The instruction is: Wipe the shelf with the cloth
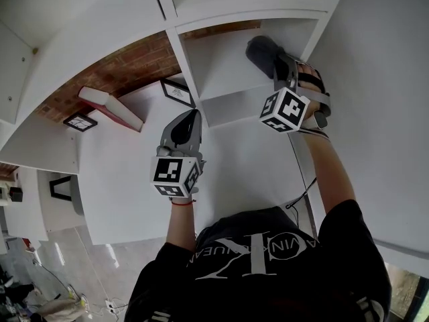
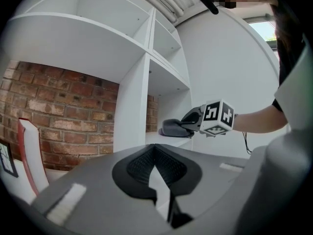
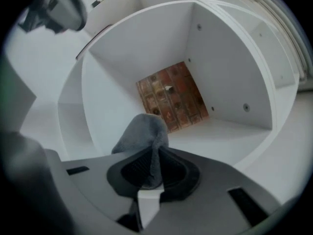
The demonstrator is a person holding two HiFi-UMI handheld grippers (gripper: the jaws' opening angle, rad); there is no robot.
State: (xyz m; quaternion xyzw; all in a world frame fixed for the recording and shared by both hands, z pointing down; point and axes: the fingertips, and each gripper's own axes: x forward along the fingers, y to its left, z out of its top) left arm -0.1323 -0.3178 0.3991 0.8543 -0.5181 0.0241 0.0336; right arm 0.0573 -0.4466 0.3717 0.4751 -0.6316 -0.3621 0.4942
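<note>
Grey cloth (image 3: 142,131): bunching out ahead of the jaws clamping it, inside the right-hand compartment of the white shelf unit (image 1: 231,79); in the left gripper view its underside is lying on that compartment's board.
Right gripper (image 3: 155,156): its two black pads are pinching a fold of the cloth between them, and it is reaching into the compartment, pointing slightly downward.
Left gripper (image 2: 155,150): its jaws are meeting at the tips with nothing between them; it is hovering level in front of the unit, well apart from the cloth.
Brick wall (image 2: 63,111): showing red-brown through the open backs of the compartments.
Red-and-white book (image 1: 110,107): leaning in the wide compartment to the left.
Framed picture (image 1: 177,91): standing in that same compartment, just beside the upright divider.
</note>
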